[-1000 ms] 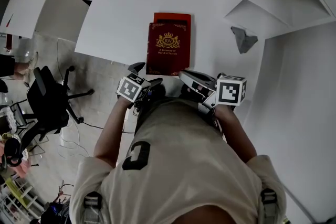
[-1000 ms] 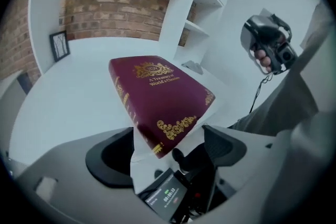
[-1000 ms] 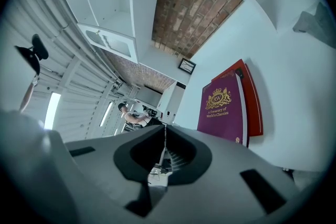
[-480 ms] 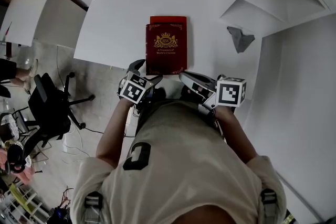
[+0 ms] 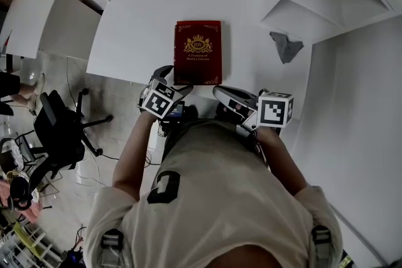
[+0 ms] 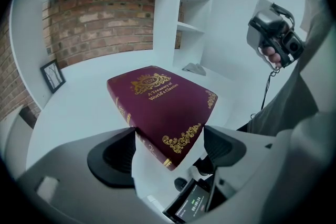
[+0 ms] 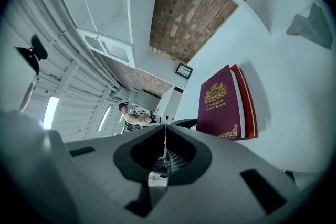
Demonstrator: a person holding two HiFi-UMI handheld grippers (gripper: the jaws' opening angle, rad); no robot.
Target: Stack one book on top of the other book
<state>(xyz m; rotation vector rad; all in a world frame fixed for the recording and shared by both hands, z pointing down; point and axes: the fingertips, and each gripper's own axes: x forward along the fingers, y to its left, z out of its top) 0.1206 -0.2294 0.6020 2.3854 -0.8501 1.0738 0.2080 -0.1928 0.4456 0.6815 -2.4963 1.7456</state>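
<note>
The red book [image 7: 249, 107] that showed beyond the maroon book [image 5: 198, 59] a second ago is all but covered in the head view now, and my left gripper [image 6: 168, 148] has edged in to the stack's near left corner. Its fingers [image 6: 113, 157] stand spread wide with that corner between them, the pads not pressing. The stack lies mid-bench [image 5: 138, 16], maroon on top; the right gripper view shows a red strip along one long side. My right gripper [image 7: 165, 150] hangs near the bench edge, fingers pressed together on nothing. I judge the hardback stiff, weighty, smooth-covered and apt to slide; a squaring nudge belongs on the thick spine edge, not the cover.
</note>
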